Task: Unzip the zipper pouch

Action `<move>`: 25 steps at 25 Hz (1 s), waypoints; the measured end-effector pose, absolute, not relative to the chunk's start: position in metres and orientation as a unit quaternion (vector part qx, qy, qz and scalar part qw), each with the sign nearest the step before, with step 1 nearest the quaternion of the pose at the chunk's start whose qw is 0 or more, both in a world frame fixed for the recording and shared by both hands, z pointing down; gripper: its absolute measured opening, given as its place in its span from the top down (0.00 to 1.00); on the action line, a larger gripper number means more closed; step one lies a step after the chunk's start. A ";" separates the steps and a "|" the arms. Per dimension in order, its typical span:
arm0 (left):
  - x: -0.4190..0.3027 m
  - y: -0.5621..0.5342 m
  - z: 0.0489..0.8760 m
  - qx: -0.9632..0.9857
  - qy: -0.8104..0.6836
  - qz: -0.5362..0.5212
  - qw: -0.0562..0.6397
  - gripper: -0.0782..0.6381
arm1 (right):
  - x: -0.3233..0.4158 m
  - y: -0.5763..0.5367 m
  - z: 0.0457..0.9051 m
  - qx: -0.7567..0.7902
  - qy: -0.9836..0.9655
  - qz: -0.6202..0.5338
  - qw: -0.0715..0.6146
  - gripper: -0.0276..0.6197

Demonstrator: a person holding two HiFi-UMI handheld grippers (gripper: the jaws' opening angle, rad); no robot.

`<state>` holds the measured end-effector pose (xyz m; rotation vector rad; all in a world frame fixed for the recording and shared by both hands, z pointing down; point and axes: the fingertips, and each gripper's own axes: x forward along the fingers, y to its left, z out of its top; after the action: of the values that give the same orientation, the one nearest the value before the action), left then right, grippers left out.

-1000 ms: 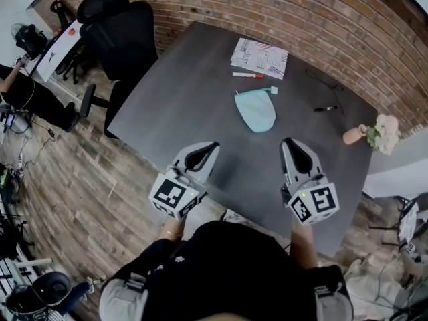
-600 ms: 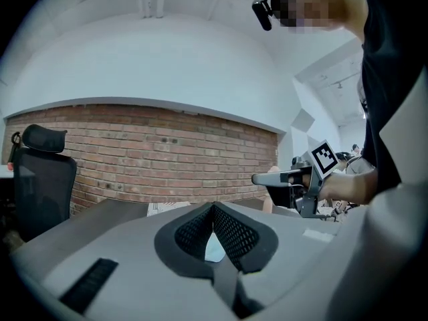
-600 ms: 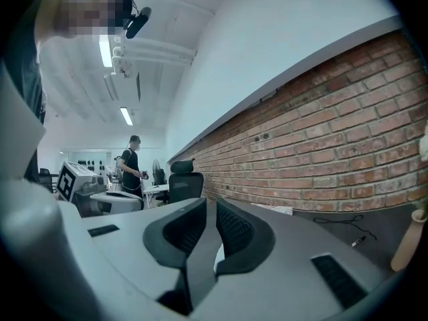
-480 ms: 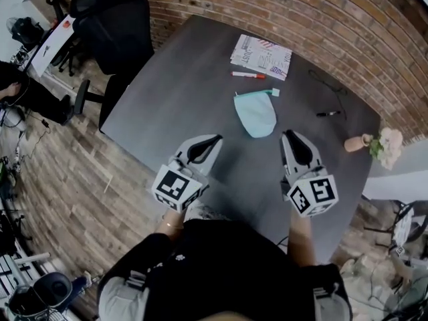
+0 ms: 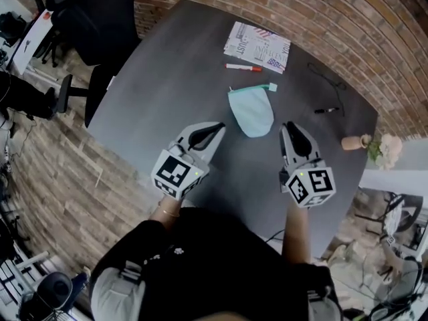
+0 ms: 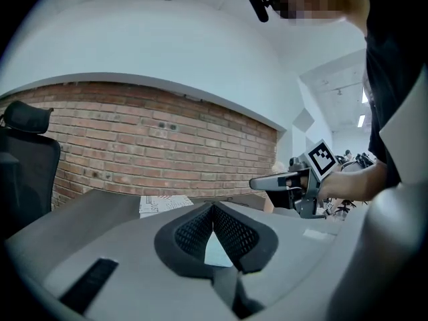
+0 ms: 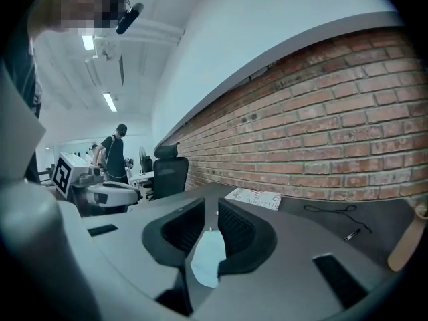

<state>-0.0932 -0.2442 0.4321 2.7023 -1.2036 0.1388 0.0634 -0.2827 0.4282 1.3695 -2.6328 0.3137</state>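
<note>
A pale teal zipper pouch (image 5: 251,111) lies flat on the dark grey table (image 5: 167,72), its zipper edge at the far side with a small tab at the right end. My left gripper (image 5: 220,126) hovers near its lower left, jaws shut and empty (image 6: 214,206). Off the pouch's lower right, my right gripper (image 5: 288,126) has its jaws a little apart; they have just been opening. Nothing is between them, and the pouch (image 7: 208,256) shows through the gap (image 7: 212,209), farther along the table.
Beyond the pouch lie a red marker (image 5: 244,67) and a printed booklet (image 5: 257,45). A black marker (image 5: 326,110) and a thin cable (image 5: 328,79) are at the right, with a small vase of flowers (image 5: 354,142) near the table's right edge. A black office chair (image 5: 93,12) stands at the far left.
Both grippers have moved forward over the table and now flank the pouch's near end. The pouch has not moved on the table.
</note>
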 end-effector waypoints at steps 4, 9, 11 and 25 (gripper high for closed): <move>-0.101 -0.267 0.442 0.907 -0.405 0.047 0.103 0.88 | 0.063 -0.307 0.448 0.468 -0.869 0.123 0.101 0.86; -0.104 -0.287 0.459 0.903 -0.408 0.054 0.126 0.88 | 0.062 -0.337 0.477 0.468 -0.860 0.158 0.124 0.86; -0.105 -0.292 0.465 0.903 -0.407 0.056 0.126 0.88 | 0.062 -0.346 0.489 0.469 -0.856 0.175 0.129 0.86; -0.121 -0.317 0.491 0.896 -0.419 0.055 0.136 0.88 | 0.061 -0.389 0.569 0.448 -0.834 0.256 0.197 0.85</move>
<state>-0.1208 -0.3169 0.4910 2.5934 -1.2138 0.1601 0.0612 -0.3885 0.5693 1.2529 -2.3345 0.7158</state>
